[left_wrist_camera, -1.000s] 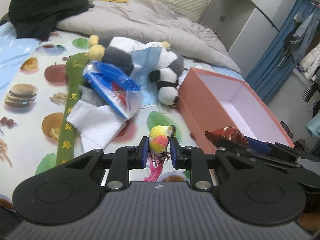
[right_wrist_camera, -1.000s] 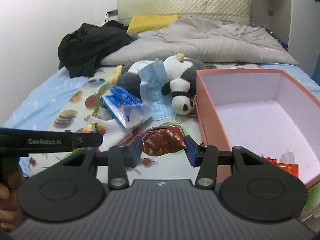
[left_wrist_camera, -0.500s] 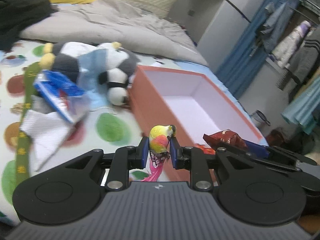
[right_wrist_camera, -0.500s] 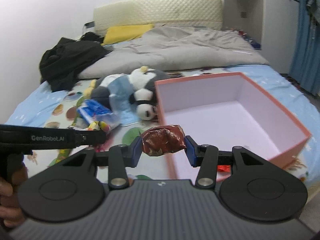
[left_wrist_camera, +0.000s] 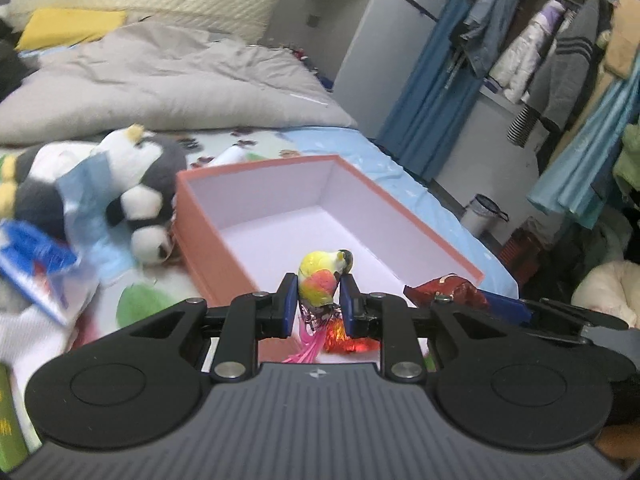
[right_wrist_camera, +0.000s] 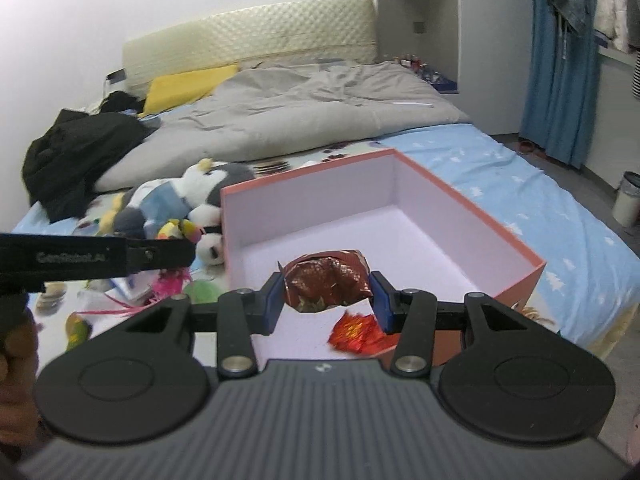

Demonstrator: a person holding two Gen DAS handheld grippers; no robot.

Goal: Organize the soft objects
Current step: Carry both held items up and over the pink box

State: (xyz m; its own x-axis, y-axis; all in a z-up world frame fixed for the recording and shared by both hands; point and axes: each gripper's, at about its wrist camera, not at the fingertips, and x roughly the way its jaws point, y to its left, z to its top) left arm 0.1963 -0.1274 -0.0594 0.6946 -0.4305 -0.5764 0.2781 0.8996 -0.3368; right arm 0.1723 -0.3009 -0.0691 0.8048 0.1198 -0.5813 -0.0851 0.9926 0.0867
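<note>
My left gripper (left_wrist_camera: pixel 319 302) is shut on a small yellow-and-orange toy parrot (left_wrist_camera: pixel 322 282) with pink tail feathers, held over the near end of an open salmon-pink box (left_wrist_camera: pixel 208 248). My right gripper (right_wrist_camera: pixel 326 294) is shut on a crumpled dark red foil bag (right_wrist_camera: pixel 328 280), held above the box's (right_wrist_camera: pixel 504 232) near inside. A shiny red wrapper (right_wrist_camera: pixel 358 330) lies on the box floor. The right gripper and its bag (left_wrist_camera: pixel 448 290) show at the right of the left wrist view. The parrot (right_wrist_camera: pixel 178 229) shows at the left of the right wrist view.
A panda plush (left_wrist_camera: pixel 140 184) with a blue face mask lies left of the box, beside a blue-and-white packet (left_wrist_camera: pixel 36 264) and a white cloth. A grey duvet (right_wrist_camera: pixel 304 116), a yellow pillow and black clothes (right_wrist_camera: pixel 76 148) lie further up the bed. Blue curtains and hanging clothes stand right.
Both grippers have swung right with their loads, from over the fruit-print sheet to over the near end of the box. The pile of soft things has slid to the left of both views.
</note>
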